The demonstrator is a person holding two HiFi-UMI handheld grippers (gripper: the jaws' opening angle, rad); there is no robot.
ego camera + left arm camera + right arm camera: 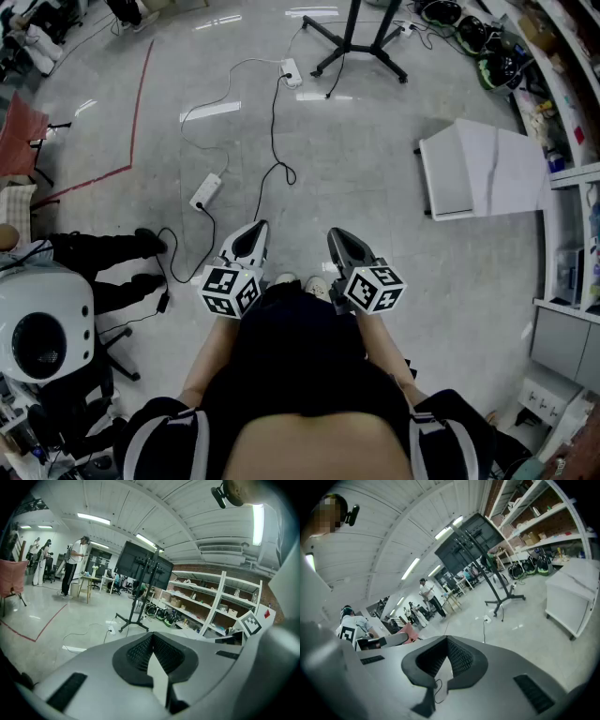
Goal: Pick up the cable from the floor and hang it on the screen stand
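Head view shows grey left gripper (254,230) and right gripper (337,236) closed, empty; thin black cable (273,131) lies on grey floor (375,197) ahead.

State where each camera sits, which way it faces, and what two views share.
Head view: on the person's head, facing steeply down at the black cable; arms, left tool, right tool show.
Left gripper view: on the left tool, along its shut jaws toward the screen stand.
Right gripper view: on the right tool, jaws shut, facing the screen stand.
Both tool views share the stand.
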